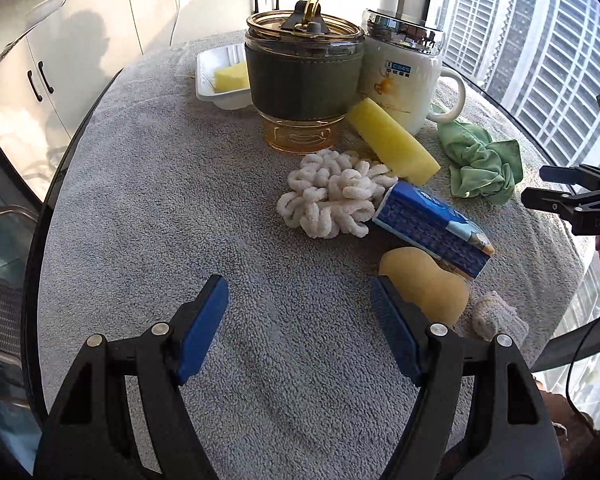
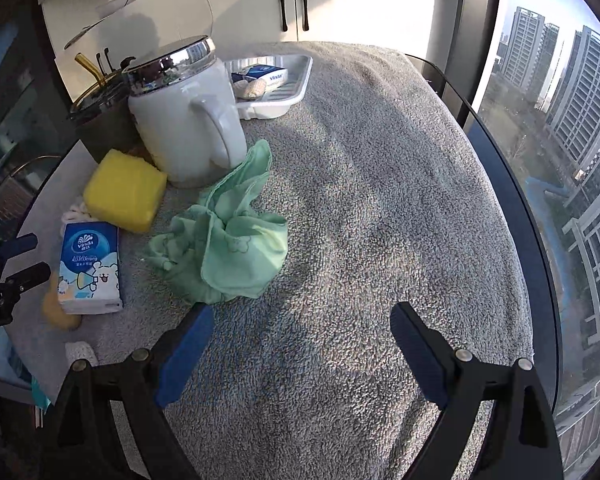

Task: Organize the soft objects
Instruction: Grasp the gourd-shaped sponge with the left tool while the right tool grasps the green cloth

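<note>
Beneath both claws spreads the grey terry towel (image 2: 380,168) that covers the round table, looped and nubbly, and every soft piece lies on it. Ahead and left of the right gripper (image 2: 302,354), whose blue-padded jaws stand wide apart with nothing between them, the crumpled mint-green cloth (image 2: 224,248) sits just beyond the left pad, thin and floppy; a pinch there would likely catch one fold only, so it may trail or snag the white lidded mug (image 2: 188,120) it touches. Further left lie the blocky yellow sponge (image 2: 124,190) and the glossy tissue pack (image 2: 90,266), and far ahead a white ribbed tray (image 2: 284,92) already holds a second pack and something pale. The left gripper (image 1: 300,312) is likewise parted and empty over bare towel. Its right pad stands just beside a smooth, rounded tan sponge (image 1: 432,284), which a careless closing could nudge toward the table edge on that side. Ahead of it, the loopy white chenille bundle (image 1: 332,196) lies against the pack, so lifting one may drag the other. Behind them the amber glass tumbler (image 1: 300,76), sleeved and with a straw, looks top-heavy enough to tip if knocked. A second white tray (image 1: 212,84) beside it holds a yellow piece, and a small knitted white ball (image 1: 498,316) lies right of the claw.
</note>
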The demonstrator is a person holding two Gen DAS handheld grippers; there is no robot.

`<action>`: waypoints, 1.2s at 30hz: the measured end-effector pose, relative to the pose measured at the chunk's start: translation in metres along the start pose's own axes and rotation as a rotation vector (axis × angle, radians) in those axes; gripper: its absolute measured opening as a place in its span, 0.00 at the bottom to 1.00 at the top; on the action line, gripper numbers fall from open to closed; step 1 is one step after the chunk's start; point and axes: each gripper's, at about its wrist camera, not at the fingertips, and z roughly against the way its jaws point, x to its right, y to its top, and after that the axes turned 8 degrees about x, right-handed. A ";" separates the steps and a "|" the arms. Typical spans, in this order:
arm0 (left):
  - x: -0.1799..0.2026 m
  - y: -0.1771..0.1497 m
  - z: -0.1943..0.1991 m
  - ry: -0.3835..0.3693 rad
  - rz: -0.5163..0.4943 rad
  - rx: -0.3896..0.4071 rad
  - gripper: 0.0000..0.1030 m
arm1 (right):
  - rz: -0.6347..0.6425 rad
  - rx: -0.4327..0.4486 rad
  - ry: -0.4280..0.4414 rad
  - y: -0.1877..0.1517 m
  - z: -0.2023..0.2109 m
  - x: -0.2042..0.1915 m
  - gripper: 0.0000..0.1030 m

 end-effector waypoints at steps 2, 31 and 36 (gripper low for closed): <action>0.009 0.002 0.001 -0.005 -0.008 0.002 0.71 | 0.010 -0.001 0.017 0.000 0.000 -0.007 0.90; 0.046 0.002 -0.018 -0.126 0.121 -0.067 0.57 | 0.017 0.016 0.045 0.016 -0.038 -0.039 0.90; 0.046 0.001 -0.014 -0.136 0.128 -0.056 0.48 | 0.025 0.012 0.065 0.015 -0.039 -0.044 0.74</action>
